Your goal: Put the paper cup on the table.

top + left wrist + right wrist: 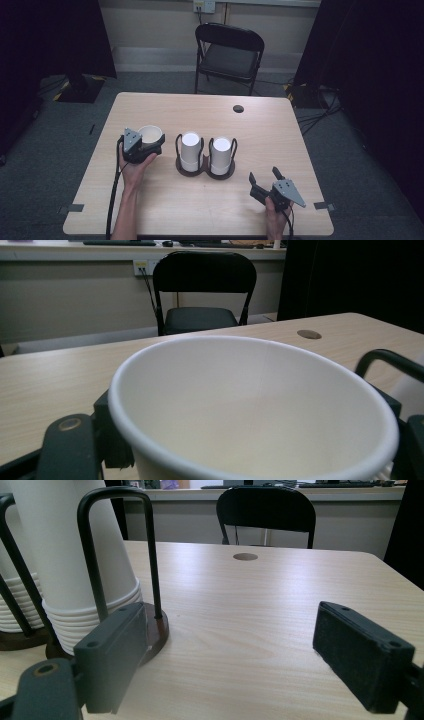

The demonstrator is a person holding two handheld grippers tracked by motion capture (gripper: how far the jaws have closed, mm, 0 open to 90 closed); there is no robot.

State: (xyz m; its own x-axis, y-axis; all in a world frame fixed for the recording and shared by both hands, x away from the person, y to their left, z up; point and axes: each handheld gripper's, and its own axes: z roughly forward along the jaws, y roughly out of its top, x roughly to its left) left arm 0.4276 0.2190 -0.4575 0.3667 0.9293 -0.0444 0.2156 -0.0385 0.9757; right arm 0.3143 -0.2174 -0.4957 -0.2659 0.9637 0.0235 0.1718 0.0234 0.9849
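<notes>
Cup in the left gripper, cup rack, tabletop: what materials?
Cup: likely paper, matte white, rolled rim and faint side seam. Cup rack: looks like black-coated metal rod, smooth, on a dark round base. Tabletop: pale wood-grain, probably laminate.

A lab or test room is suggested: a bare wooden surface point(200, 210) is set on grey carpet, dark curtains point(55, 35) are hung at both sides, a folding chair point(227, 55) is placed beyond, and cables, possibly from recording gear, are strewn at the right
</notes>
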